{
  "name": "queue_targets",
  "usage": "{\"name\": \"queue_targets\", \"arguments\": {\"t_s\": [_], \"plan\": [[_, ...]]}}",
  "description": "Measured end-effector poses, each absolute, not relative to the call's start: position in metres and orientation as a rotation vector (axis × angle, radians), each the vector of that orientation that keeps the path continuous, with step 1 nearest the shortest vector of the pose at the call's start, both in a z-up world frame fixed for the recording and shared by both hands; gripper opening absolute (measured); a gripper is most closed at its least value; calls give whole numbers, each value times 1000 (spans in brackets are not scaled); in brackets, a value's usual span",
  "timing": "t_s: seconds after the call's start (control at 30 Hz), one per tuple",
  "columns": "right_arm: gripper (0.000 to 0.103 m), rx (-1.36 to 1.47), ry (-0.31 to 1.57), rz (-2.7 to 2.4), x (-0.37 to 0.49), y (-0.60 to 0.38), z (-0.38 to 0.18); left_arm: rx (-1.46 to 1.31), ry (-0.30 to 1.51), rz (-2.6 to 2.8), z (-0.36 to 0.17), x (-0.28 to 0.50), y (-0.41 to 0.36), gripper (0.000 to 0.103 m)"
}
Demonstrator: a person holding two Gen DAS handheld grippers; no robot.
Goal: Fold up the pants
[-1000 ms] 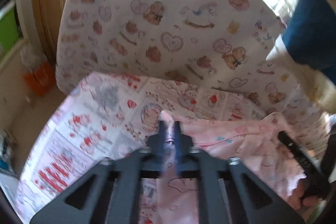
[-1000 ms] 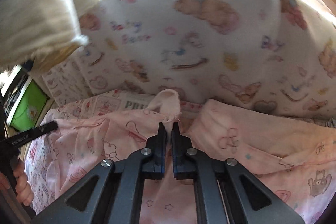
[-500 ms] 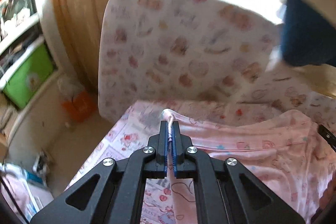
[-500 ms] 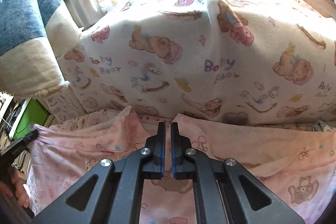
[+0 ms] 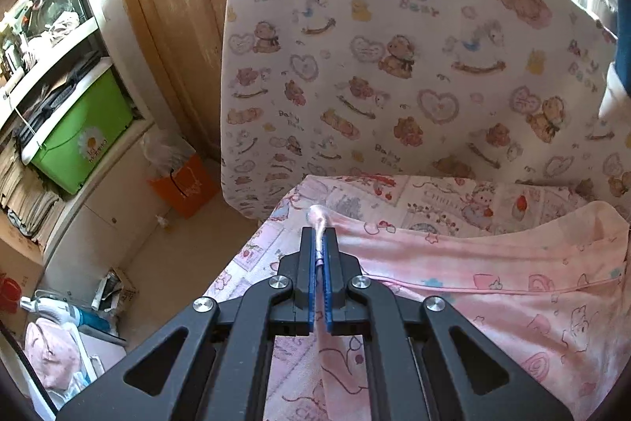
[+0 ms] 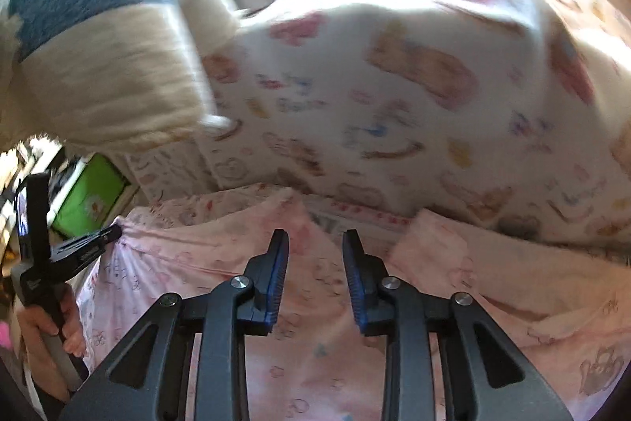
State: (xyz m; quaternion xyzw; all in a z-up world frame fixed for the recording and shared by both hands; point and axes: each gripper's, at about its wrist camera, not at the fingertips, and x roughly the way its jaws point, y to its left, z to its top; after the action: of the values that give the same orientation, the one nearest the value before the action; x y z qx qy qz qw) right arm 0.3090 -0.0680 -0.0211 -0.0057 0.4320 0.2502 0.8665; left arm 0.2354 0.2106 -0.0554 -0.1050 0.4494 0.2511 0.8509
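Pale pink printed pants lie spread over a patterned sheet in front of a bear-print cushion. My left gripper is shut on a corner of the pants, a tuft of cloth poking out above its blue pads. In the right wrist view the same pants spread under my right gripper, whose jaws are opening with no cloth pinched between them. At the far left there, the left gripper holds the pants' edge, with a hand on its handle.
A blue and cream cloth hangs at upper left of the right wrist view. Left of the bed are a wooden door, a shelf with a green box, an orange bag and clutter on the floor.
My right gripper let go of the pink cloth fold it pinched and its jaws have spread apart. The left gripper kept its grip and swung, bringing the door and shelf into view.
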Motion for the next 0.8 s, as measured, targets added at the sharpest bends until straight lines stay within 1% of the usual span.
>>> {"name": "queue_targets", "arguments": {"t_s": [0.07,0.13,0.23,0.3,0.33,0.4,0.53,0.57,0.63,0.7,0.77,0.8], "plan": [[44,-79,901,529,306,-73,-11,-244,949,519,-56,235,213,3],[44,-125,898,487,308,-60,-12,-253,946,512,-55,235,214,3],[44,-92,946,515,316,-46,-20,-248,942,501,-53,234,211,3],[26,-135,962,496,319,-43,-22,-244,933,496,-52,235,211,3],[3,-165,964,468,321,-37,-27,-247,932,489,-52,235,210,3],[3,-175,955,401,324,-33,-33,-255,925,480,-50,235,209,3],[3,-60,741,424,313,-38,-10,-252,884,494,-44,232,207,3],[3,-50,731,434,314,-39,-7,-239,888,504,-44,233,206,3],[3,-65,824,439,330,-31,-15,-219,911,517,-50,237,205,3],[3,-67,878,419,341,-27,-27,-203,942,521,-58,242,205,3],[4,-73,863,396,343,-28,-32,-178,945,532,-61,245,203,4],[11,-72,860,398,342,-29,-33,-162,952,539,-61,245,202,4]]}}
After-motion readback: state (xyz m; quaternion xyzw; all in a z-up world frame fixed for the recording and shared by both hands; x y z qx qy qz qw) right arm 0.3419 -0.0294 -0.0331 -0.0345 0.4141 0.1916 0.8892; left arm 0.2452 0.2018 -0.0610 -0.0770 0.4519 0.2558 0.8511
